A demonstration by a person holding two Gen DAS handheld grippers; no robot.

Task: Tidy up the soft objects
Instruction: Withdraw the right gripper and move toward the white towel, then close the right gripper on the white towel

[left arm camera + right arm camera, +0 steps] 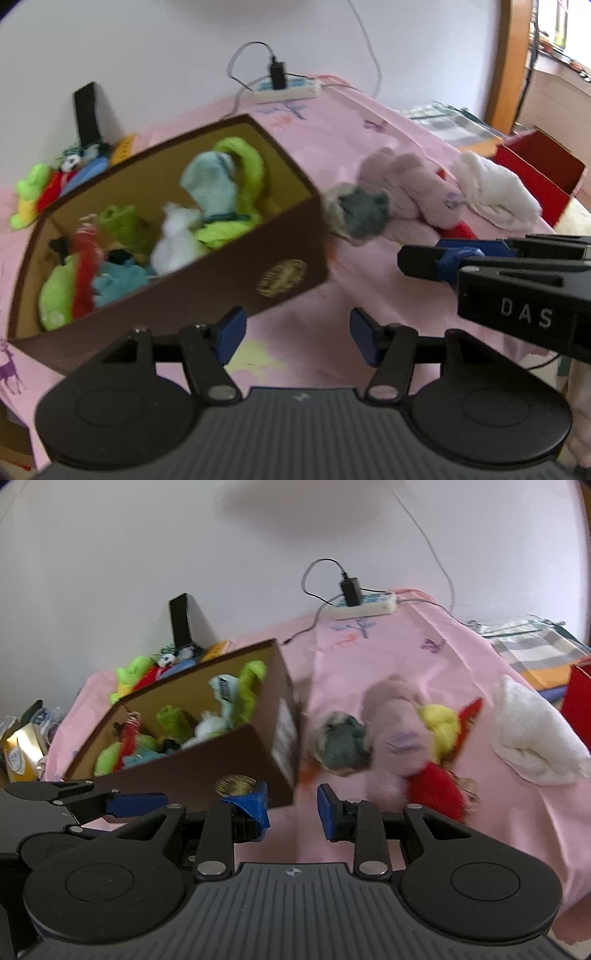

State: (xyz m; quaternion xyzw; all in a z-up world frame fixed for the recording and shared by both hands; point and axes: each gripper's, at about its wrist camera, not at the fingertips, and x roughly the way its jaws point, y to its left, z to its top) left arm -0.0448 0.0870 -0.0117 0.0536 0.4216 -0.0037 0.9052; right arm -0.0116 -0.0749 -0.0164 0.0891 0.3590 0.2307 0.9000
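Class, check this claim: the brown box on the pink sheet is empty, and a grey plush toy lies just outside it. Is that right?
One detail is wrong: the brown box already holds several soft toys, as the left wrist view shows. It does sit on the pink sheet, with the grey plush toy just outside.

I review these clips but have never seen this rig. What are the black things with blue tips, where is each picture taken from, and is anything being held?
They are two hand-held grippers, each with a camera looking along its jaws. One picture is from the left gripper, the other from the right gripper. Both stand open and hold nothing. On the pink cloth sits a brown box with soft toys inside. Beside it lie a grey plush, a pink plush and a white cloth. More toys lie behind the box.
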